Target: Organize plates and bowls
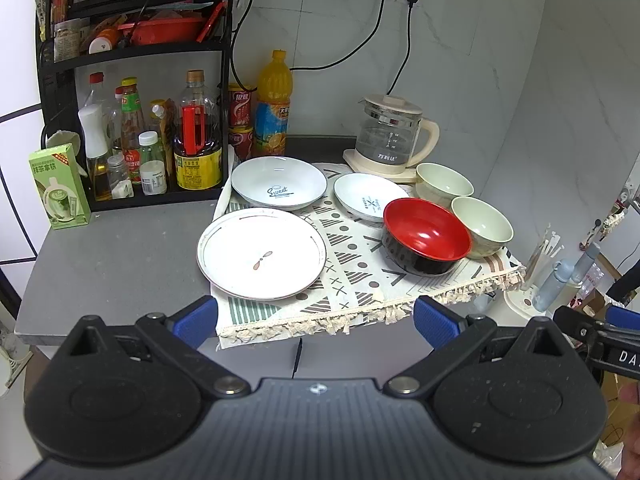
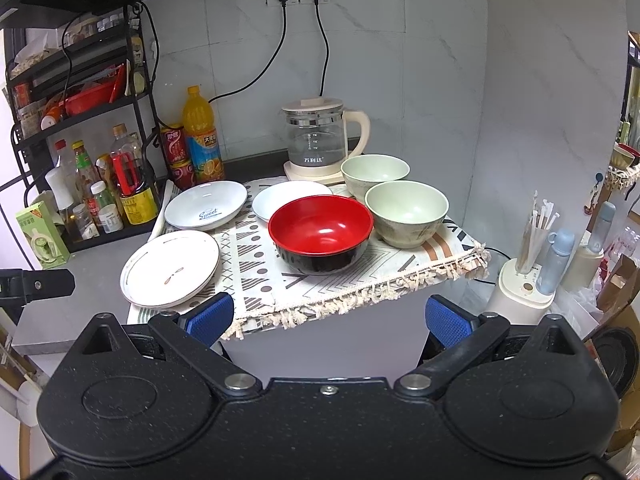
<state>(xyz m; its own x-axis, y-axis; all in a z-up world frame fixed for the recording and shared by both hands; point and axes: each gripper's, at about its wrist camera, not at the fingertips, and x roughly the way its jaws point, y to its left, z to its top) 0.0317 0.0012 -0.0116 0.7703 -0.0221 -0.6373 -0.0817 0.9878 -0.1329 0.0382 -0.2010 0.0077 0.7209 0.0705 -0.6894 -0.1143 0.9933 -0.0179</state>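
Three plates lie on a patterned cloth (image 1: 352, 268): a large rimmed plate (image 1: 262, 254) at front left, a "Sweet" plate (image 1: 279, 183) behind it, and a small plate (image 1: 368, 196) to its right. A red-and-black bowl (image 1: 426, 236) stands at front right, with two pale green bowls (image 1: 482, 226) (image 1: 444, 180) beside and behind it. The same dishes show in the right wrist view: large plate (image 2: 170, 268), "Sweet" plate (image 2: 206, 205), red bowl (image 2: 320, 232), green bowls (image 2: 406, 212) (image 2: 375, 172). My left gripper (image 1: 316, 320) and right gripper (image 2: 328, 318) are open and empty, short of the counter's front edge.
A glass kettle (image 1: 390, 134) stands at the back by the wall. A black rack with bottles (image 1: 152, 140) fills the left side. An orange juice bottle (image 1: 273, 104) and red cans stand behind the plates. A green carton (image 1: 58, 186) sits at far left. The cloth's fringe overhangs the counter edge.
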